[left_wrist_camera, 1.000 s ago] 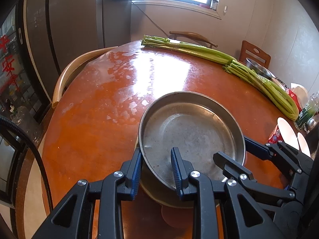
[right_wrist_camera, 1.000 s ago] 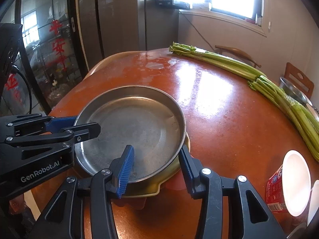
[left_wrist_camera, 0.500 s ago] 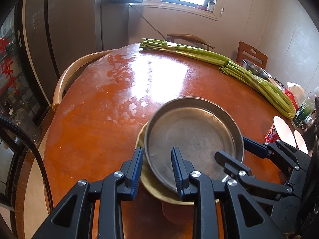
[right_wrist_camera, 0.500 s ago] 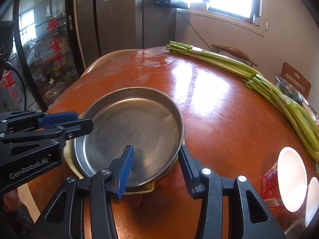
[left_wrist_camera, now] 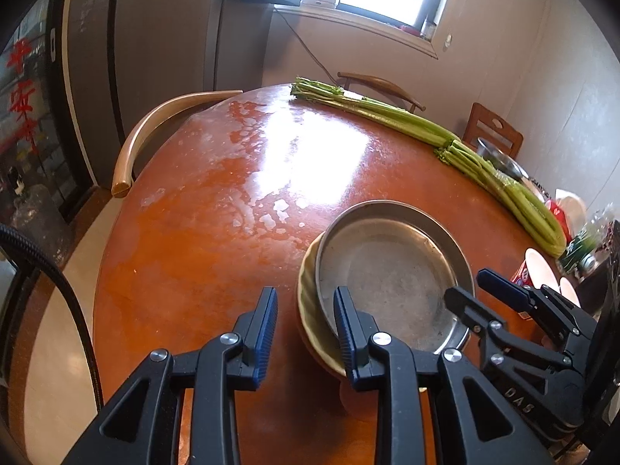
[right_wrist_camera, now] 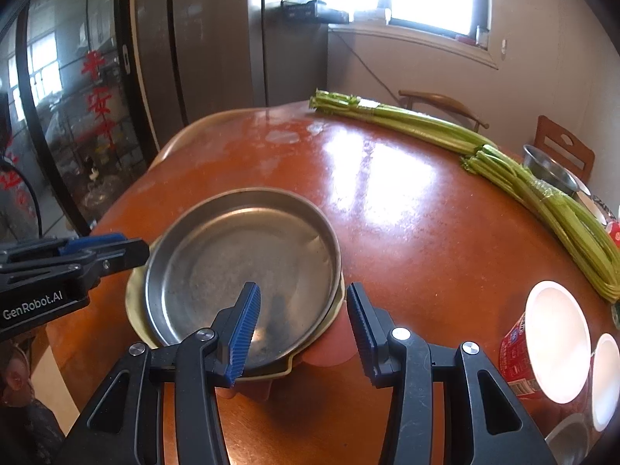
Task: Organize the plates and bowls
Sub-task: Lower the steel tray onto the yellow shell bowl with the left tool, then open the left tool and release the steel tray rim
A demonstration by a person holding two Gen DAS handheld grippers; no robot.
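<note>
- The left gripper [left_wrist_camera: 304, 333] is hovering with jaws apart — holding nothing.
- The metal pan [right_wrist_camera: 240, 267] is sitting on the yellow plate [right_wrist_camera: 135, 302] on the table [right_wrist_camera: 387, 213].
- The right gripper [right_wrist_camera: 302, 329] is gaping open too, straddling the pan's near rim.

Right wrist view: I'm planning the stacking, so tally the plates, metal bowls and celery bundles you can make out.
steel plate: 1
yellow plate: 1
steel bowl: 1
celery bundles: 2
Total: 5
</note>
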